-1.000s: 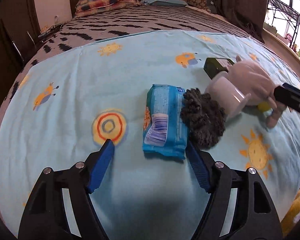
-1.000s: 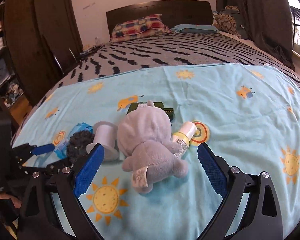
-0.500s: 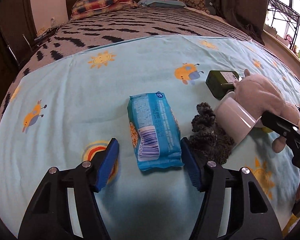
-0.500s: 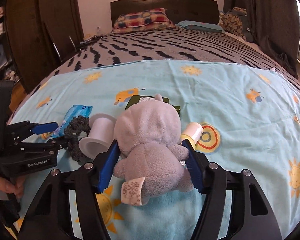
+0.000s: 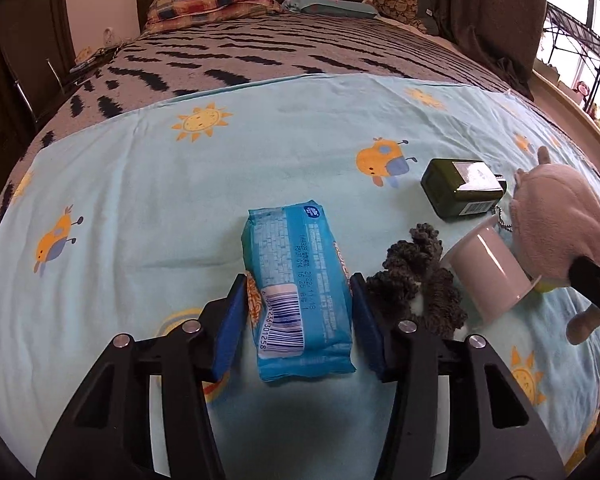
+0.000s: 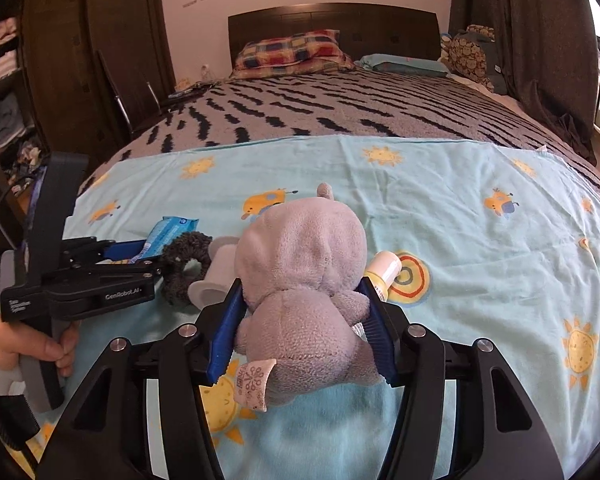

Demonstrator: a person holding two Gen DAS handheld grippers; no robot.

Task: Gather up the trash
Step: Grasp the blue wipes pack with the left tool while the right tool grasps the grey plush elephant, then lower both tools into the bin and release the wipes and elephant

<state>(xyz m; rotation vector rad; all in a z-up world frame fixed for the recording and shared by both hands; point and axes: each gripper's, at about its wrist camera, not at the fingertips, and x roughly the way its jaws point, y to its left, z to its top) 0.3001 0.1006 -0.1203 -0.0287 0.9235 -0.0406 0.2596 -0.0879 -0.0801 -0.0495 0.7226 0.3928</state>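
**Q:** What are your grippers doing right now?

**A:** I am closing my left gripper point(image 5: 298, 314) around a blue wipes packet point(image 5: 298, 292), low in the centre of the left wrist view. Its jaws have just been narrowing and now sit against both long sides, clamping it. My right gripper point(image 6: 300, 330) is squeezing a grey plush toy point(image 6: 300, 276), low centre in its own view; its jaws have likewise been closing and are pressing into the soft body.

**Q:** What is the packet like, and what comes next?

**A:** It is lying flat on the light blue sheet point(image 5: 140, 208), barcode facing up, looking crinkly and half empty. To its right are a dark scrunchie point(image 5: 420, 276), a tipped white cup point(image 5: 488, 276) and a green box point(image 5: 460, 192). I judge the grasping step is finishing; next I am needing a firm lift, watching that the slick wrapper does not slip.
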